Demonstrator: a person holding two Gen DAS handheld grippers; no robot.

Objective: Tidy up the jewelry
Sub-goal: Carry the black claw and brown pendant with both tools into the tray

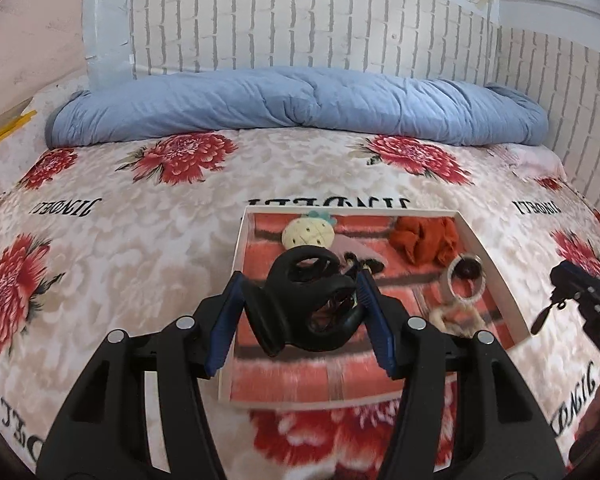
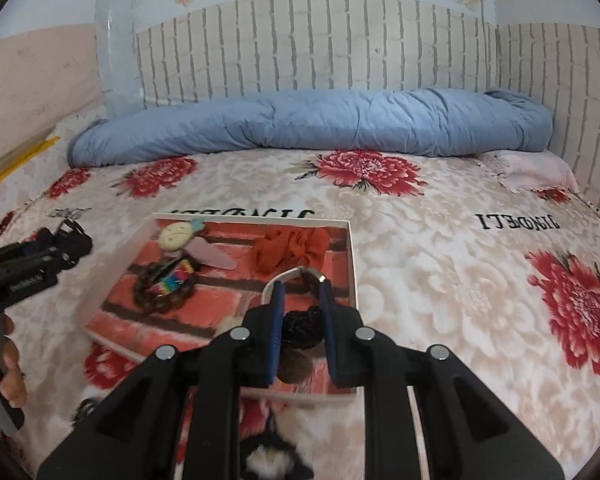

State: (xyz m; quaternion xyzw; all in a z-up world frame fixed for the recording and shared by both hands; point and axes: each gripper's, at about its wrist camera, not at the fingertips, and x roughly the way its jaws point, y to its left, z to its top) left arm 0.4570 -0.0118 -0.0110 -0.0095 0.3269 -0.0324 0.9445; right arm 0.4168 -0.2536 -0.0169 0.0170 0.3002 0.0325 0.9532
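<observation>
I have the left gripper [image 1: 300, 304] clamped on a black claw hair clip [image 1: 306, 300], held over the white tray [image 1: 496, 264] on the flowered bedspread [image 1: 140, 248]. In the tray, a pineapple clip [image 1: 306, 232] sits at 12 o'clock from the claw clip and an orange scrunchie [image 1: 426, 240] at 1 o'clock. My right gripper [image 2: 302, 316] pinches a black braided hair tie [image 2: 302, 328] near the tray's right wall, a silver bangle [image 2: 292, 276] just beyond its tips. A beaded bracelet [image 2: 166, 284] lies at 10 o'clock from it.
</observation>
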